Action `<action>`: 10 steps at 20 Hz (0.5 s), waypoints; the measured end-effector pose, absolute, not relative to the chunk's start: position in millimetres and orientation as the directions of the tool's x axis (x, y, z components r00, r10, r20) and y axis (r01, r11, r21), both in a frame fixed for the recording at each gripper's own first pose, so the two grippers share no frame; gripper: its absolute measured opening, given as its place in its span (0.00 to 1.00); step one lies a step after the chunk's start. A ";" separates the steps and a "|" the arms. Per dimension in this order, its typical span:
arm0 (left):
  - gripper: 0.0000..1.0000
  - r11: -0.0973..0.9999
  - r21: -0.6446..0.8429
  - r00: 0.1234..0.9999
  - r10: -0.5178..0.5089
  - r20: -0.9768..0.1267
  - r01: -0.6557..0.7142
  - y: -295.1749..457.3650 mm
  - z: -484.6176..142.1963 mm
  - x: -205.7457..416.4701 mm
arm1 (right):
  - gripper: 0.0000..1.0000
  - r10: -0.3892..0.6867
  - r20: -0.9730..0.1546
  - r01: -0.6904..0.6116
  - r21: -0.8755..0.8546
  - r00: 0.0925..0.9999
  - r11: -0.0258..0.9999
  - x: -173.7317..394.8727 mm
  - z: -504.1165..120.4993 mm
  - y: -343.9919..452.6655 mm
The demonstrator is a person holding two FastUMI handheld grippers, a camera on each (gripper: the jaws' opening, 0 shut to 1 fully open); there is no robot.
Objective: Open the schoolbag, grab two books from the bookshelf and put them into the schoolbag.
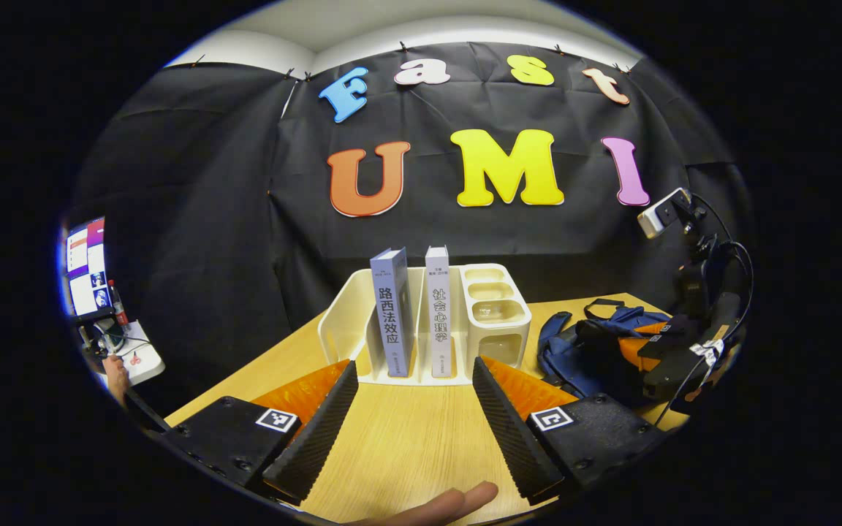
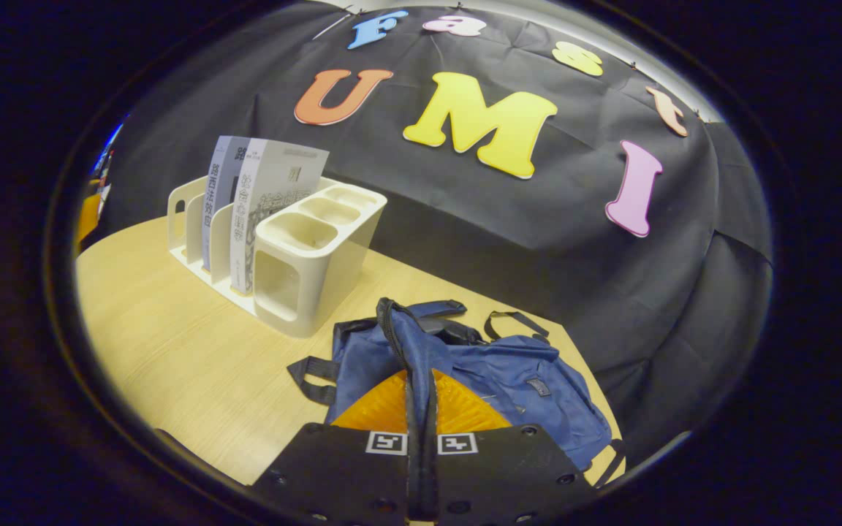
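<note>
right hand-held gripper [image 2: 421,409] pinches schoolbag [image 2: 494,372] strap — books [image 1: 414,314] upright beyond.

left book [image 1: 393,310] spine: 路西法效应 | right book [image 1: 438,310] spine: 社会心理学 | smaller print unreadable

We see a navy-blue schoolbag [image 2: 509,380] with black straps, a cream-white bookshelf [image 1: 494,307], two grey-lilac books [image 1: 393,314] with dark lettering, and a pale wood-grain desk [image 2: 172,343].
</note>
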State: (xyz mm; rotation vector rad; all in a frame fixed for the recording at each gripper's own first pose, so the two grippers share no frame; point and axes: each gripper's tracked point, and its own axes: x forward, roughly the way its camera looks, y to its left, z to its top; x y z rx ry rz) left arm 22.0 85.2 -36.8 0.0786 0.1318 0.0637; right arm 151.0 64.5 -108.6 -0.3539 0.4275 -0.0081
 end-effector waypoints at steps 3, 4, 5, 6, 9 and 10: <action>1.00 0.997 0.064 0.985 0.041 -0.167 -0.030 78.1 -42.2 35.8 | 0.00 -0.060 -0.362 -0.058 -0.306 0.930 0.950 151.6 -84.4 46.7; 1.00 0.997 0.071 0.984 0.051 -0.168 -0.039 81.1 -40.7 39.5 | 0.00 -0.058 -0.357 -0.057 -0.303 0.932 0.951 152.5 -78.6 38.5; 1.00 0.995 0.079 0.985 0.065 -0.161 -0.053 85.4 -37.0 43.1 | 0.00 -0.062 -0.354 -0.050 -0.298 0.933 0.953 153.9 -72.2 29.2; 1.00 0.995 0.084 0.986 0.073 -0.152 -0.060 87.9 -32.5 47.1 | 0.00 -0.063 -0.348 -0.044 -0.292 0.935 0.956 157.1 -64.8 21.2; 0.99 0.996 0.067 0.983 0.070 -0.168 -0.060 89.9 -27.4 62.2 | 0.00 -0.076 -0.337 -0.022 -0.276 0.938 0.961 165.6 -46.0 -4.5; 1.00 0.996 0.066 0.984 0.064 -0.166 -0.054 89.9 -22.3 68.0 | 0.00 -0.083 -0.338 -0.013 -0.272 0.938 0.962 168.2 -38.7 -11.5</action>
